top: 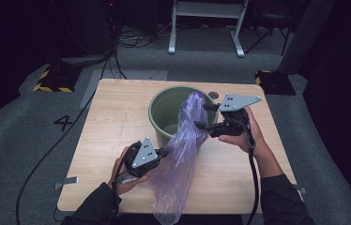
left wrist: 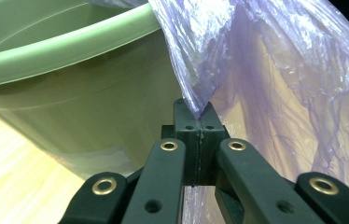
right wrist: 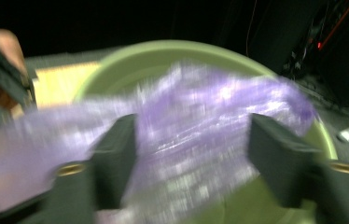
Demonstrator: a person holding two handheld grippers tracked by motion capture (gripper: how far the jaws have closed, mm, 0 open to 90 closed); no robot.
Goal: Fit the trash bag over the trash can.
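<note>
A green round bin (top: 164,110) stands on the wooden table (top: 112,117). A translucent purple plastic bag (top: 183,150) drapes from the bin's rim down over the table's front edge. My left gripper (top: 162,152) is shut on the bag's edge; in the left gripper view its jaws pinch the bag (left wrist: 238,70) right next to the bin wall (left wrist: 79,112). My right gripper (top: 204,117) is open at the bin's right rim, its jaws spread on either side of the bag's upper part (right wrist: 196,121), with the bin (right wrist: 172,51) behind. That view is blurred.
A grey carpeted floor surrounds the table. A white metal frame (top: 206,28) stands behind it, with black and yellow floor blocks (top: 54,79) at the back left. A black cable (top: 47,150) trails off the left side.
</note>
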